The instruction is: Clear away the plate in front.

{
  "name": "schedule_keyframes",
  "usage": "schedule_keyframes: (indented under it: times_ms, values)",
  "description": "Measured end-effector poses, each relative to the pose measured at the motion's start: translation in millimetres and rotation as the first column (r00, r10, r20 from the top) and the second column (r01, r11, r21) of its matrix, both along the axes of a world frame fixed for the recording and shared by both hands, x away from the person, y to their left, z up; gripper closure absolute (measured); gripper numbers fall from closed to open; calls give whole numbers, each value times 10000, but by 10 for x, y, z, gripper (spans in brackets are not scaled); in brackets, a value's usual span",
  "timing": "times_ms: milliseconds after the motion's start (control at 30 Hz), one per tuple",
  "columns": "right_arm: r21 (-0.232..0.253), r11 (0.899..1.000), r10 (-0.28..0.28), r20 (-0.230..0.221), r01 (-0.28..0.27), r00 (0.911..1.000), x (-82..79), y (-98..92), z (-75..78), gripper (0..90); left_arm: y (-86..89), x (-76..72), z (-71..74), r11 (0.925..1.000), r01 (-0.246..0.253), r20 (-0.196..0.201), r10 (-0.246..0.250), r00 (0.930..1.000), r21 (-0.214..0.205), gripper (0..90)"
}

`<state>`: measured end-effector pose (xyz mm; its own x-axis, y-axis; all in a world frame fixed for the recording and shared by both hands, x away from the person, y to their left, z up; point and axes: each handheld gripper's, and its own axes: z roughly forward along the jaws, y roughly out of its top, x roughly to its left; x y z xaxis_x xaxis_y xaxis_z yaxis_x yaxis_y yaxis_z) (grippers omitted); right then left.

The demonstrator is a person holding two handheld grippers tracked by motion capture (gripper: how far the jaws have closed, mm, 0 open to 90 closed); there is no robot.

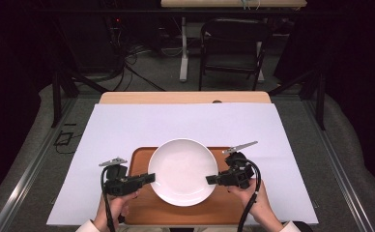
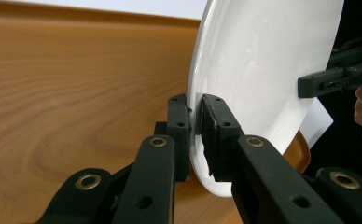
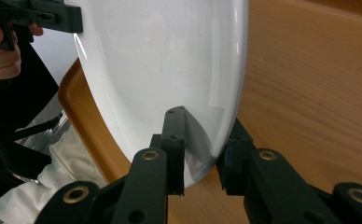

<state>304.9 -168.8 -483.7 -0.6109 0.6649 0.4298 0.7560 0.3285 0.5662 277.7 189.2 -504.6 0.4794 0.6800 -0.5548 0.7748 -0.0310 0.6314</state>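
White plate [image 1: 182,170] over wooden tray [image 1: 139,155], L gripper [image 1: 150,178] & R gripper [image 1: 209,180] level, jaws clamped on opposite rims.

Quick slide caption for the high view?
Two hand-held grippers, left and right, clamp opposite rims of a white plate over a wooden tray.

Seen from above: a white plate [image 1: 183,171] sits over a wooden tray [image 1: 142,205] on a white sheet [image 1: 185,121] that covers the table [image 1: 185,97]. The left gripper [image 1: 150,178] meets the plate's left rim and the right gripper [image 1: 209,180] its right rim, each held by a hand. A dark chair [image 1: 234,43] stands beyond the table.
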Motion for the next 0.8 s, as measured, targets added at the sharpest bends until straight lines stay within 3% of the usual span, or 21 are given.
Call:
schedule_keyframes:
  times_ms: [233,533,800]
  values:
    - [90,10000,-10,-396,13,9992,-19,-4,-44,753,23,-43,-39,9998,58,-488,-68,9988,-207,824]
    - [-334,9993,104,-982,-137,9951,-30,45,-169,746,3,-61,-125,9982,299,-968,-248,9950,517,819]
    - [-889,9958,136,-1113,-236,9937,-5,101,-271,726,-36,-36,-192,9931,366,-1004,-254,9946,1113,803]
